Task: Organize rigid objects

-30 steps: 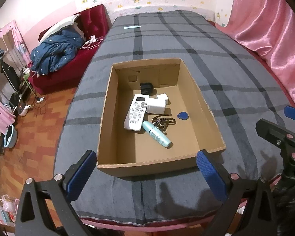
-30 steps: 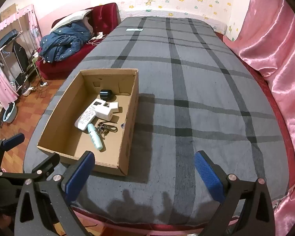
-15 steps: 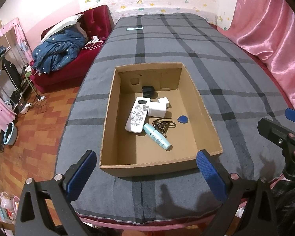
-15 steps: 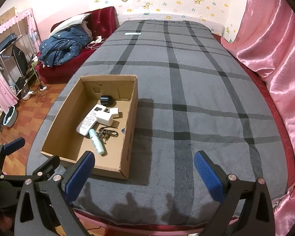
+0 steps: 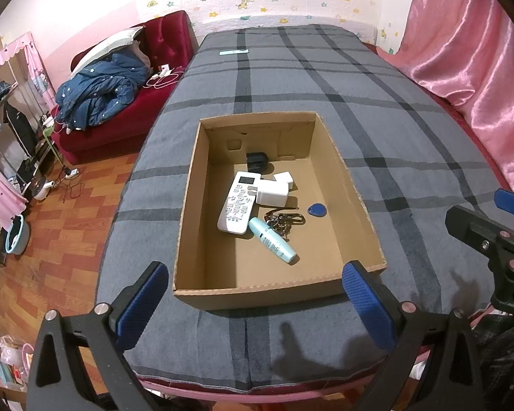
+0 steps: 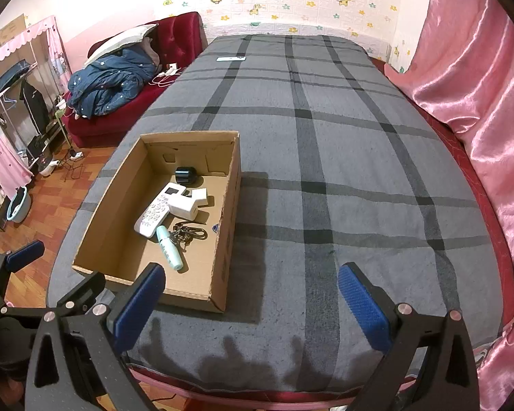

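Sorting looks finished: remote control [image 5: 238, 203], charger [image 5: 272, 193], keys [image 5: 284, 221] and tube [image 5: 272, 244] lie in the cardboard box [image 5: 188, 202]; both grippers' fingers spread apart, empty.

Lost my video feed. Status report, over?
Left gripper open, empty. Right gripper open, empty, over grey blanket. Remote, white charger, keys, tube in cardboard box. Nothing blocking.

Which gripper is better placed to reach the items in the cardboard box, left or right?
Left, probably. The left gripper faces the cardboard box squarely, open, while the right gripper points at bare blanket beside it.
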Tool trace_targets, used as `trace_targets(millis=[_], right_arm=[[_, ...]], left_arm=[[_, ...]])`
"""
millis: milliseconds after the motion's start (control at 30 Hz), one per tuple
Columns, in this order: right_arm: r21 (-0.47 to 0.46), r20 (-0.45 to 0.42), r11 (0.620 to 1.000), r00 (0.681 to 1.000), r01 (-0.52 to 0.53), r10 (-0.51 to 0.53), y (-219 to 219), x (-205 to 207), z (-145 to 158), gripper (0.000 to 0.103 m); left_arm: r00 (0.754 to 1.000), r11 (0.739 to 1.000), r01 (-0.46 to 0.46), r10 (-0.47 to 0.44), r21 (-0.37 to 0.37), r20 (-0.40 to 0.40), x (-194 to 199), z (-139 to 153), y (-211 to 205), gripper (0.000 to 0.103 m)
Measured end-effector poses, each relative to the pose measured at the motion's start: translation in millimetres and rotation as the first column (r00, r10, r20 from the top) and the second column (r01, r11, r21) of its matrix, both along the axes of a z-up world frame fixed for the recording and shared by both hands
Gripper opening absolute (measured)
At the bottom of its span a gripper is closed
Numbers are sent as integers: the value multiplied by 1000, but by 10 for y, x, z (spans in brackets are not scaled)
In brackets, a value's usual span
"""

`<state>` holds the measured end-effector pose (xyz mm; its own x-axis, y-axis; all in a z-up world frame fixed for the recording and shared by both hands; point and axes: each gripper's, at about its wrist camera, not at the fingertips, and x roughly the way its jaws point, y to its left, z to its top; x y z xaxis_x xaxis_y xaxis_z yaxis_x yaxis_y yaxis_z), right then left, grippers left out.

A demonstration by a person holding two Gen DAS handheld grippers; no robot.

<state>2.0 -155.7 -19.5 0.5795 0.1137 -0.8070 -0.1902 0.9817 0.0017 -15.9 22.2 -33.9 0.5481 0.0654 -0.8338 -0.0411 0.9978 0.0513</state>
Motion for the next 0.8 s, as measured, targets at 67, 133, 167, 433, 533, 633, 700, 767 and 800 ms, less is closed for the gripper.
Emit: trace_targets(millis=[67, 133, 167, 433, 533, 633, 700, 767, 800], right_arm=[[1, -2, 1000, 1000, 0, 0, -2, 2, -1, 103], [-2, -1, 1000, 1000, 2, -2, -4, 1, 1, 103], [-4, -1, 1000, 1000, 3, -3, 2, -3, 1, 103], [0, -3, 1000, 1000, 5, -5, 17, 4, -25, 103], [-1, -4, 1000, 1000, 4, -4, 24, 1, -28, 103], [3, -5, 1000, 1000, 1, -1, 30, -8, -30, 103], [5, -2, 1000, 1000, -1, 1, 17, -10, -26, 103], [5, -3, 1000, 1000, -2, 2, 13, -12, -26, 103], [6, -4, 1000, 1000, -2, 2, 15, -13, -26, 103]], left_arm=[[1000, 1000, 2, -2, -1, 0, 3, 3, -7, 103], [1000, 1000, 3, -3, 4, 1, 8, 6, -12, 103], [1000, 1000, 1, -1, 4, 3, 10, 7, -11, 103], [1000, 1000, 13, -13, -4, 1, 16, 16, -26, 103], [1000, 1000, 12, -12, 2, 4, 11, 15, -32, 103], [1000, 1000, 9, -9, 0, 3, 6, 17, -31, 103], [1000, 1000, 11, -11, 0, 6, 3, 24, -33, 103], [1000, 1000, 11, -11, -2, 8, 1, 28, -31, 103], [1000, 1000, 12, -12, -2, 8, 3, 28, -30, 103]])
